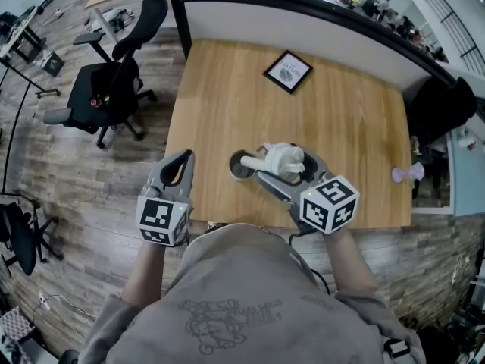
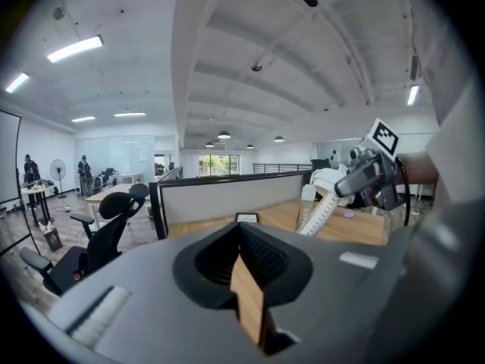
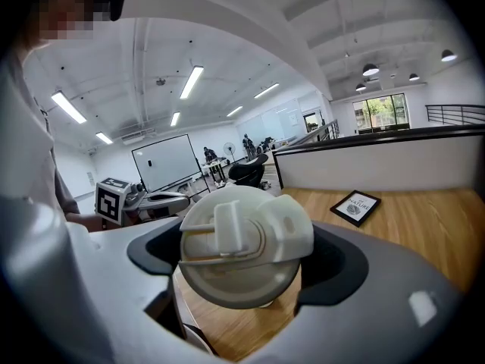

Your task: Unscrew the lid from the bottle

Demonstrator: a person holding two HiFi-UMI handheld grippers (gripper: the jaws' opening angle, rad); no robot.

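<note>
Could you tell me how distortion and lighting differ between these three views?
Head view: table edges bow, light even. Left gripper view: dark round corners, bright ceiling strips. Right gripper view: same dark corners, lid sharp, mosaic patch upper left.

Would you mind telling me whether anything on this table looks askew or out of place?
The framed picture lies flat on the table, turned diagonally to its edges instead of square. A small purple thing sits close to the table's right edge in the head view. No spill or damage shows.
</note>
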